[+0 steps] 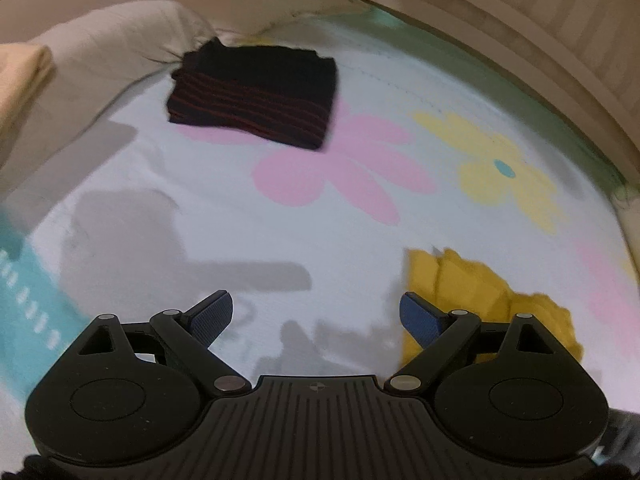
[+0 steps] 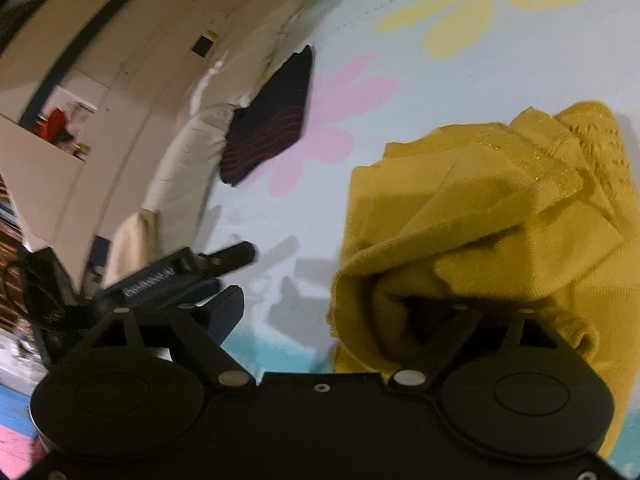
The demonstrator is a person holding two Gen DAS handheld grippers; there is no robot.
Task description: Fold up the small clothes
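A crumpled mustard-yellow garment (image 2: 480, 216) lies on the flowered bedsheet (image 2: 400, 32). My right gripper (image 2: 324, 312) is open, its right finger buried inside a fold of the garment, its left finger (image 2: 228, 312) on bare sheet. My left gripper (image 1: 316, 316) is open and empty above the sheet, with the yellow garment (image 1: 472, 292) just right of its right finger. The left gripper also shows at the left in the right wrist view (image 2: 192, 272). A folded black garment with red stripes (image 1: 256, 96) lies further back.
A cream duvet and pillow (image 1: 100, 52) bunch at the back left. A wooden bed frame (image 1: 520, 28) curves along the far edge. A wall and doorway (image 2: 80, 80) show beyond the bed.
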